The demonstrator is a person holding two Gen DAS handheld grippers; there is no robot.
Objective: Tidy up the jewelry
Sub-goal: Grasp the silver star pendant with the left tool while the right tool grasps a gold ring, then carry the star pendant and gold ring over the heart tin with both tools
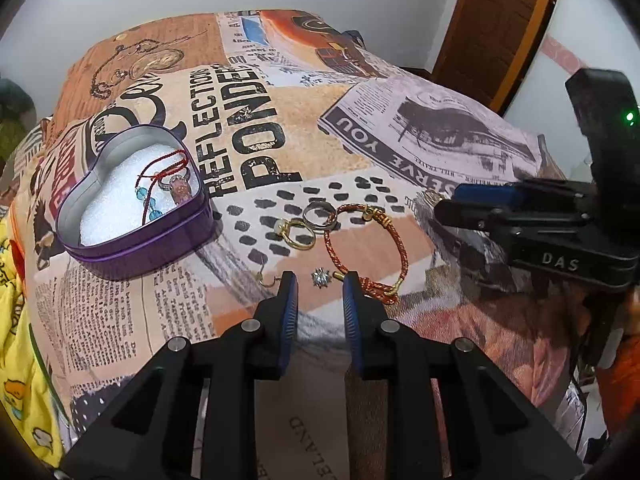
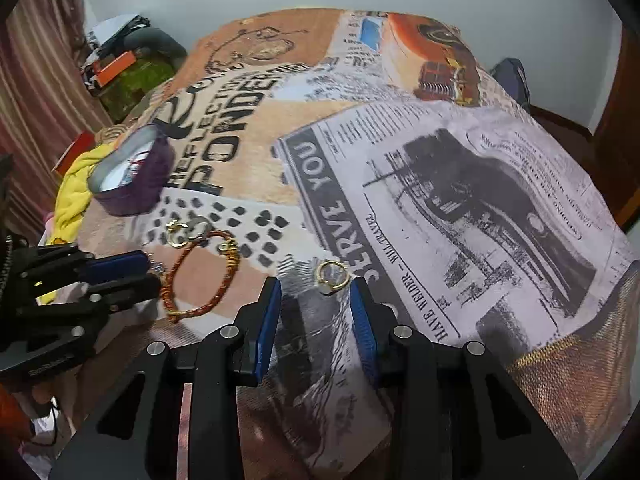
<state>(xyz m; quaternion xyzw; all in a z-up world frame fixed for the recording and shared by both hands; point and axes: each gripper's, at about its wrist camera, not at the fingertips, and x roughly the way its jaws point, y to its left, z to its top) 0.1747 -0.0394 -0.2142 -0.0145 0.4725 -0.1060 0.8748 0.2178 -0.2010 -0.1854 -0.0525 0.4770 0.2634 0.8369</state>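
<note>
Broadly, the scene is carried by a bed cover [image 1: 304,140] printed with newspaper collage, on which all the jewelry has been laid out. At its left side a purple heart-shaped tin [image 1: 132,208] lined with white foam stands open; a red cord bracelet with blue beads [image 1: 154,184] and a stone ring [image 1: 178,190] are already lodged inside, so it is judged to be the collecting box.

The left gripper [image 1: 320,292] is held low over the cover with its jaws parted and nothing between them. It is aimed so that a small star-shaped stud [image 1: 320,278] lies just ahead in the gap, probably as the next piece to be pinched. The right gripper [image 2: 316,304] is likewise spread and empty, lined up on a gold hoop [image 2: 333,275] that lies apart from the rest on the newsprint patch.

Between tin and grippers the loose pieces are clustered: an orange braided bangle [image 1: 370,248] with gold fittings, its near end just beside the left gripper's right finger; a silver ring [image 1: 318,216] overlapping a gold ring [image 1: 298,234]; and a thin gold earring hook [image 1: 268,280] beside the left finger. Whether the bangle touches the silver ring cannot be told, since the right wrist view is blurred there.

Most pieces remain outside the tin, so the sorting is judged to be at an early stage.
</note>
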